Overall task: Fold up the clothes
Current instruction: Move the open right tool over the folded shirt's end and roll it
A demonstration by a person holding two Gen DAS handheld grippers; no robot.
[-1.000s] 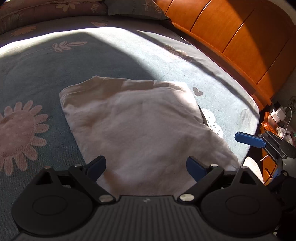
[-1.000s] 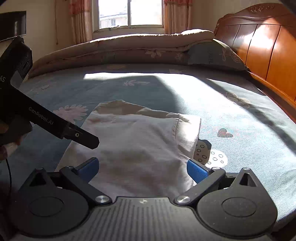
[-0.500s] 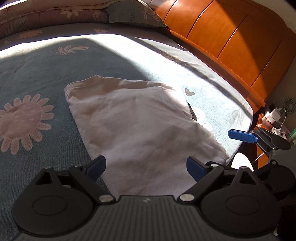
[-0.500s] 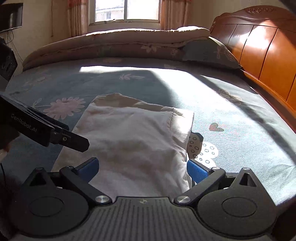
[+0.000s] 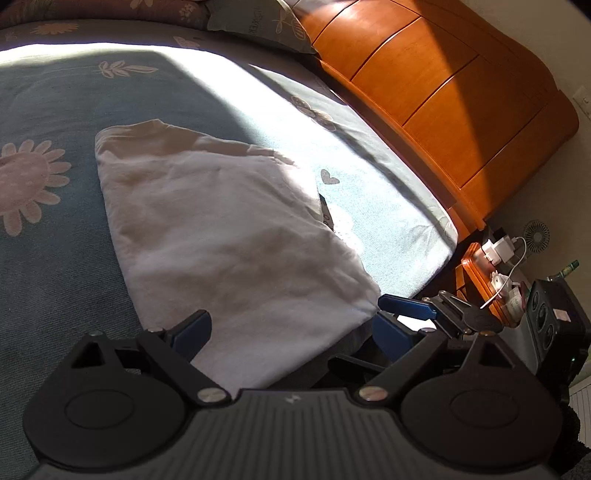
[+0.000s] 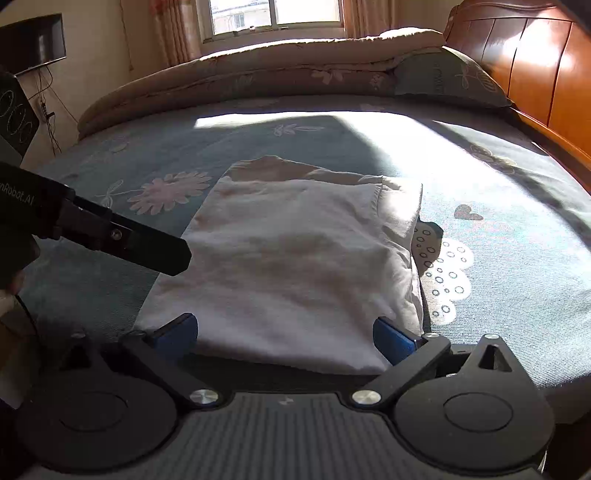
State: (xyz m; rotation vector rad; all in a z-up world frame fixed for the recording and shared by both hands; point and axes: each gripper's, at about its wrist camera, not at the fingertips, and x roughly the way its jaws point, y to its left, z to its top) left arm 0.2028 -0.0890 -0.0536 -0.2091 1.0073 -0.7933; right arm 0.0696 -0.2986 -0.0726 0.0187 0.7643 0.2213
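Tongs (image 6: pixel 284 334) nearer garment's (image 6: pixel 295 258) edge

The right gripper (image 6: pixel 284 334) hangs with its blue-tipped fingers (image 6: pixel 393 339) spread wide at the near edge of a folded white garment (image 6: pixel 295 266), which lies flat on the blue flowered bedspread (image 6: pixel 498 229) with a spotted piece (image 6: pixel 439 258) showing from under its right side. From the left, the dark finger of the left gripper (image 6: pixel 147 247) reaches toward the garment's left edge; whether it touches cannot be told. Beyond lie a rolled quilt (image 6: pixel 258 70), a pillow (image 6: pixel 447 79), the wooden headboard (image 6: pixel 535 62) and a window (image 6: pixel 273 14).
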